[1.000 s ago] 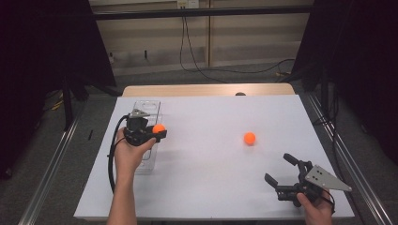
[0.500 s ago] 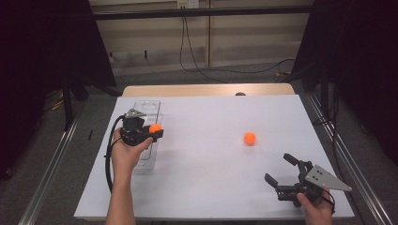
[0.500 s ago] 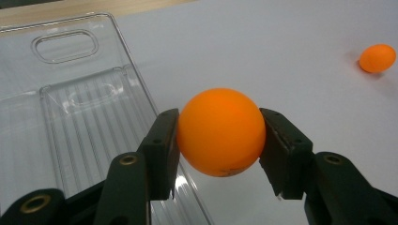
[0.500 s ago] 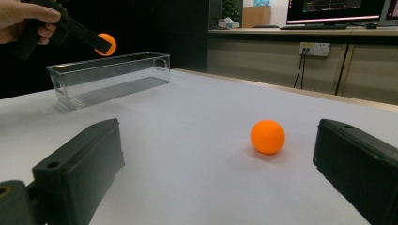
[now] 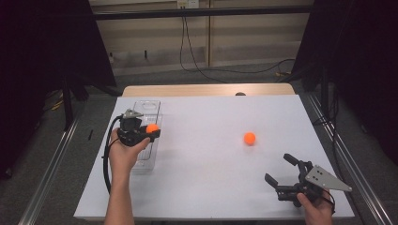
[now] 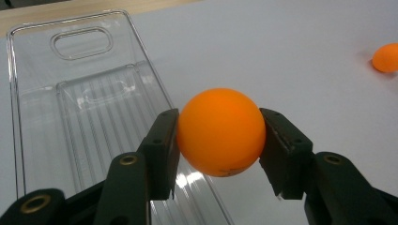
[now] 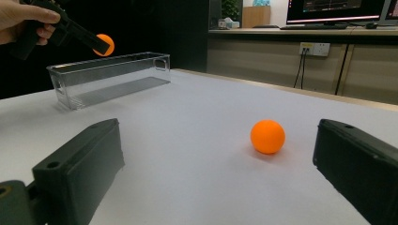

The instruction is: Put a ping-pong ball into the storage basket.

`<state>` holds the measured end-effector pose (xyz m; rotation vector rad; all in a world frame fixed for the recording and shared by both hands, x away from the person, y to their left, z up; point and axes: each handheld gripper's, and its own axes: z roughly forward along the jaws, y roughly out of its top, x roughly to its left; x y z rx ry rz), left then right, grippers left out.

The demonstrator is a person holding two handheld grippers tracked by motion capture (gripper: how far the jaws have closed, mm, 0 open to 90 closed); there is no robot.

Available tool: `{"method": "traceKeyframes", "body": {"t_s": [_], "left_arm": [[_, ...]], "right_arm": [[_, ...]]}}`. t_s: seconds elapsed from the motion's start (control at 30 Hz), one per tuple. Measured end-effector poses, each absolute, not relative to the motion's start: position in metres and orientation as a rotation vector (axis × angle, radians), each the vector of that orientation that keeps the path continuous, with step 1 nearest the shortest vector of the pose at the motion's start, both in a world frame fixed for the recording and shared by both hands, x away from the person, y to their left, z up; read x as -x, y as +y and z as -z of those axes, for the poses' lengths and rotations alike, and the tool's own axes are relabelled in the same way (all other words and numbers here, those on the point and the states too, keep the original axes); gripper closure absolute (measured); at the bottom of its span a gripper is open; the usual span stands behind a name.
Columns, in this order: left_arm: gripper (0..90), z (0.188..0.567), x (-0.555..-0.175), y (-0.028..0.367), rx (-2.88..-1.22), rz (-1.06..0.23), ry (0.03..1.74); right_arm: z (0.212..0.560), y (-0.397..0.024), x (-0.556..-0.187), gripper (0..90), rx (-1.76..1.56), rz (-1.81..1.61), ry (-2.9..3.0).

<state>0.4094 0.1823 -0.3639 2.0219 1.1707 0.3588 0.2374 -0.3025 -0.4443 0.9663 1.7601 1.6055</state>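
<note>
Item 1, far left: clear plastic tray [image 5: 146,161] — long, narrow, ribbed floor, nothing in it as far as the left gripper view shows. It lies near the left edge of the white table [image 5: 211,187].

Item 2: left gripper [image 5: 152,133], held above the tray's right wall. Jaws clamped on an orange ball [image 6: 219,131], one pad on each side, the ball lifted clear of the table. From the right gripper view the ball hangs above the tray's far end, apart from the rim.

Item 3, centre right: second orange ball [image 5: 249,138], loose on the table, well apart from the tray and untouched.

Item 4, near right corner: right gripper [image 5: 281,176], low over the table, jaws spread wide with nothing between them, pointed toward the loose ball, which lies ahead of it and some way off.

Status — judged as balls going into the tray: none is in yet. The first is carried and about over the tray, release pending; the second remains to be picked up and carried across.
</note>
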Motion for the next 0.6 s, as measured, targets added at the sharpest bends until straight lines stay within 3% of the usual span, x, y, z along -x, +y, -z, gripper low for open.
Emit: {"method": "traceKeyframes", "body": {"t_s": [0.6], "left_arm": [[50.9, 0.3658, -0.41, 0.1891, -2.005, -0.393, 1.195]], "right_arm": [[0.4442, -0.3024, -0.2374, 1.5, -0.966, -1.606, 1.76]]}}
